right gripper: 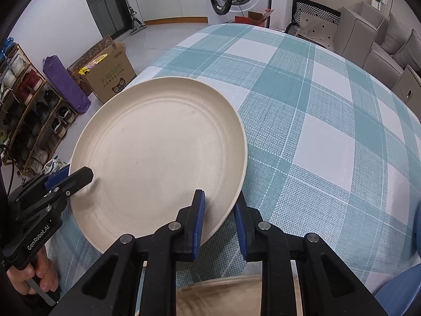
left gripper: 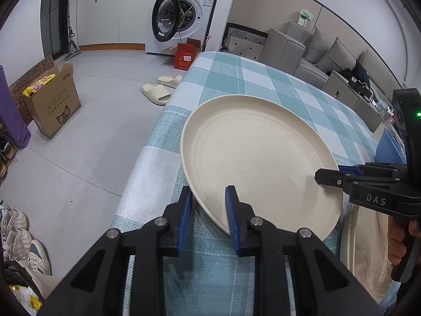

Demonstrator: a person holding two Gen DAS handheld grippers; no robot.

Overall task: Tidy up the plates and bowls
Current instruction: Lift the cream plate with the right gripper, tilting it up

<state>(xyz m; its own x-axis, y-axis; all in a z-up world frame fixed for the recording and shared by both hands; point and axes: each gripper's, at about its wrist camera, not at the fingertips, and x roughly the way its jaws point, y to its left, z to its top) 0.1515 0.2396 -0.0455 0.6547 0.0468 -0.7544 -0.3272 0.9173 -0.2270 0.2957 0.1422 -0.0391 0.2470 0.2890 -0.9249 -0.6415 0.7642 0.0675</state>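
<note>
Domestic room with a washing machine (left gripper: 181, 13) at the far wall; a teal-checked worktop (left gripper: 263, 79) carries the work. Left wrist view: the left gripper (left gripper: 209, 218) is clenched on the near left rim of a cream plate (left gripper: 252, 163), which is tilted with its far edge over the cloth. The right gripper (left gripper: 329, 176) pinches the right rim.

Right wrist view: the right gripper (right gripper: 219, 226) clamps the plate (right gripper: 158, 158) at its near right rim; the left gripper (right gripper: 79, 179) bites the left rim. Judged light, rigid and smooth, possibly slippery; rim holds suit it. Surface is matte, speckled, with concentric rings.
</note>
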